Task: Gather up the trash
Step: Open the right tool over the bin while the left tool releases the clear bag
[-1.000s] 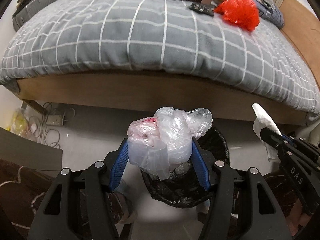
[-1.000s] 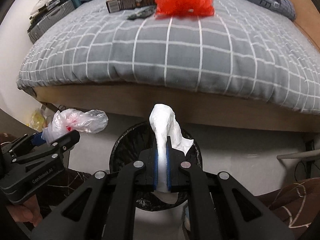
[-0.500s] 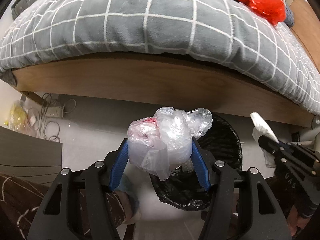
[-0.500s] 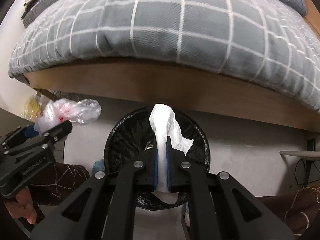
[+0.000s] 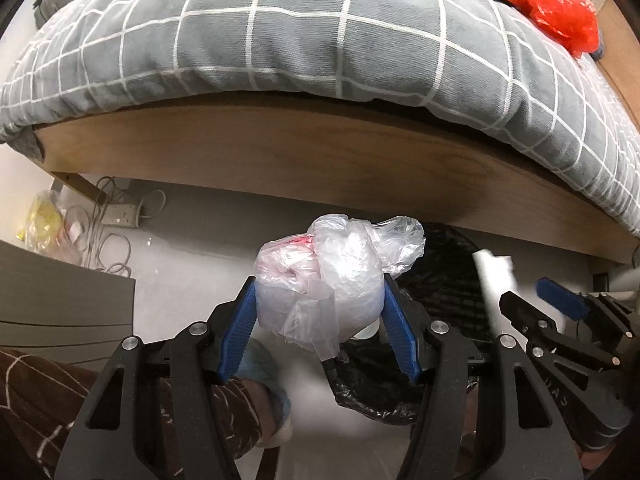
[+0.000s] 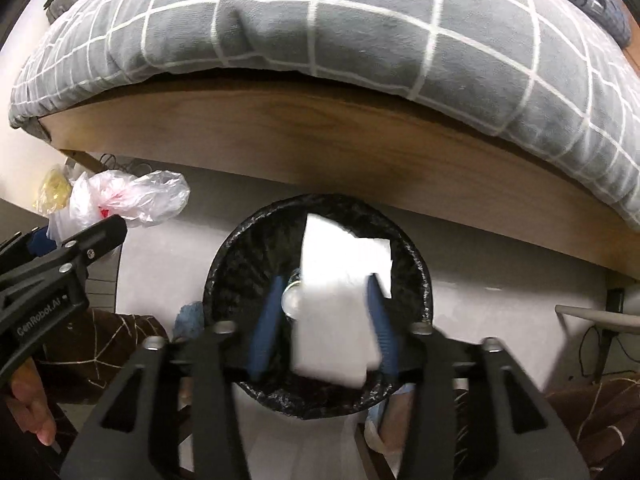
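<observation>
Meanwhile left jaws clamp plastic bag (image 5: 320, 288), right jaws wide, tissue (image 6: 340, 304) loose

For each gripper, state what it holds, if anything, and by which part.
Left gripper: clear plastic bag, clamped around its bunched lower body. Right gripper: open around the blurred white tissue.

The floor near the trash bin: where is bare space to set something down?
Bare grey floor lies right of the trash bin, below the bed frame, and between the bin and the cables. The cable corner is crowded.
</observation>
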`<state>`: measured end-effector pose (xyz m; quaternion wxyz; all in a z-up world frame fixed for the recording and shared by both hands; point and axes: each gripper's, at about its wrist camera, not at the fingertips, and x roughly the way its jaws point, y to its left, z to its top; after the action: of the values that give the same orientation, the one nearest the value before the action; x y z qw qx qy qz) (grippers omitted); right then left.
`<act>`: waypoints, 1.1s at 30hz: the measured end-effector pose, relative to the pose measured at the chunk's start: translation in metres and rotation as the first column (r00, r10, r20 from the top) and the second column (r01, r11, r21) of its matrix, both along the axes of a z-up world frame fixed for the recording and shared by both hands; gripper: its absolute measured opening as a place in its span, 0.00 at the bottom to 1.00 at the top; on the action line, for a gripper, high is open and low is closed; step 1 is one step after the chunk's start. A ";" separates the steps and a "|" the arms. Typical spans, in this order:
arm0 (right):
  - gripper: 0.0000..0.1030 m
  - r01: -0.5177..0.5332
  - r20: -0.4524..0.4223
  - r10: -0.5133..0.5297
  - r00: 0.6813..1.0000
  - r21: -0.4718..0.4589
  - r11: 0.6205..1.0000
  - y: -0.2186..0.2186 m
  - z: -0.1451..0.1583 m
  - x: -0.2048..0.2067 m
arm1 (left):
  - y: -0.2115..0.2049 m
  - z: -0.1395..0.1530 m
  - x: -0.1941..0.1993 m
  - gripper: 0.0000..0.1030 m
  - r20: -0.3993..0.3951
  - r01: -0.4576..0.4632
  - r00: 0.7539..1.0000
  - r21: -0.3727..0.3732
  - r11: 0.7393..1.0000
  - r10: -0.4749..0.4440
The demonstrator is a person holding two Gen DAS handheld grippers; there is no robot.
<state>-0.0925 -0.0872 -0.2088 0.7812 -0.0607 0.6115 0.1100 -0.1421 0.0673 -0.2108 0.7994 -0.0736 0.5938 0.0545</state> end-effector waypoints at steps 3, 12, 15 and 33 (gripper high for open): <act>0.66 0.006 0.016 -0.006 1.000 0.001 1.000 -0.005 0.004 -0.001 | -0.003 0.001 0.001 0.57 0.001 0.005 1.000 0.005 1.000 -0.005; 0.92 0.086 0.098 -0.083 0.992 -0.031 0.996 -0.039 0.021 -0.007 | -0.020 -0.004 0.005 0.57 -0.019 0.033 0.999 0.006 0.999 -0.033; 0.92 0.122 0.102 -0.120 0.988 -0.015 0.992 -0.055 0.022 -0.009 | -0.035 -0.002 0.007 0.57 -0.023 0.054 0.998 -0.022 0.998 -0.054; 0.93 0.280 0.122 -0.279 0.952 0.006 0.960 -0.120 0.030 -0.017 | -0.103 -0.007 0.015 0.58 -0.025 0.187 0.982 -0.057 0.981 -0.189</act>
<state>-0.1091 -0.2072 -0.1784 0.8245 0.0155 0.5656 -0.0090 -0.1273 -0.0359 -0.2177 0.7895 -0.0380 0.6114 -0.0364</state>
